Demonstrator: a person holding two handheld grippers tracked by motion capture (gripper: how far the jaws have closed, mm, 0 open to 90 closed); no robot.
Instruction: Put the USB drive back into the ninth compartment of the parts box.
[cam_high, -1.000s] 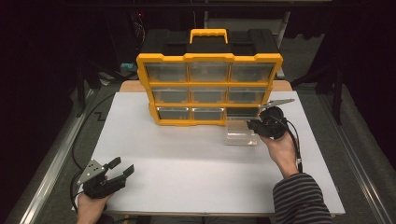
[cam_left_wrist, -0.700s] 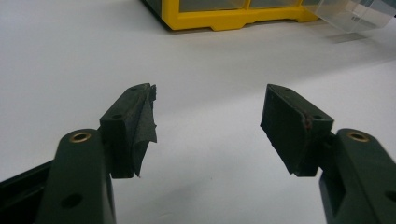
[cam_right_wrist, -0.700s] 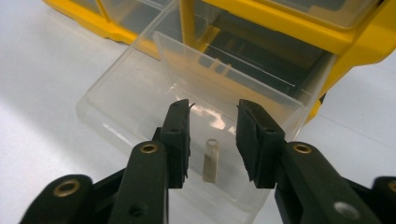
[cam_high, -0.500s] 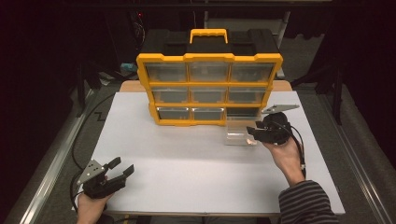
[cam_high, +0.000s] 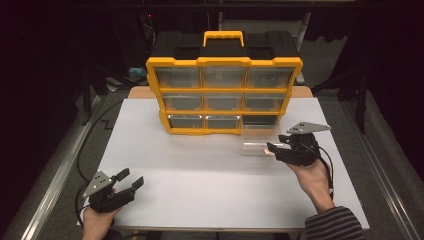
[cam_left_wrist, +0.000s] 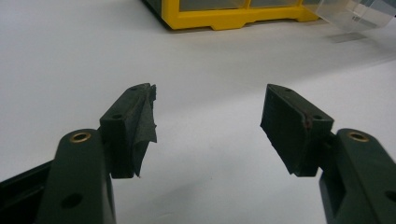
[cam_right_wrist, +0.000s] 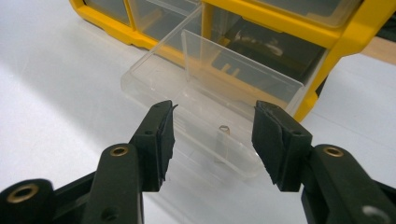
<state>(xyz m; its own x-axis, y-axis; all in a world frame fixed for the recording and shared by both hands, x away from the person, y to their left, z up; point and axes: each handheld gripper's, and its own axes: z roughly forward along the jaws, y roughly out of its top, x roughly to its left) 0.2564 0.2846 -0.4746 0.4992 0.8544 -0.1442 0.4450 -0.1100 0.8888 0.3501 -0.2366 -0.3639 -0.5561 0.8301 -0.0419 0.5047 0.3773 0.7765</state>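
From the high view the right gripper (cam_high: 274, 148), jaws just opened and released, sits at the clear plastic drawer (cam_high: 260, 142) lying on the white table (cam_high: 200, 175) before the yellow organizer cabinet (cam_high: 223, 95), while the left gripper view shows the left gripper (cam_left_wrist: 208, 123) gaping empty, and the right gripper view shows the drawer's handle between parted jaws.

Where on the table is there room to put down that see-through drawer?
The wide white tabletop between the left gripper and the right gripper is bare, and so is the strip left of the yellow organizer. It is crowded at the organizer's lower right, where the clear drawer lies before its open slot.
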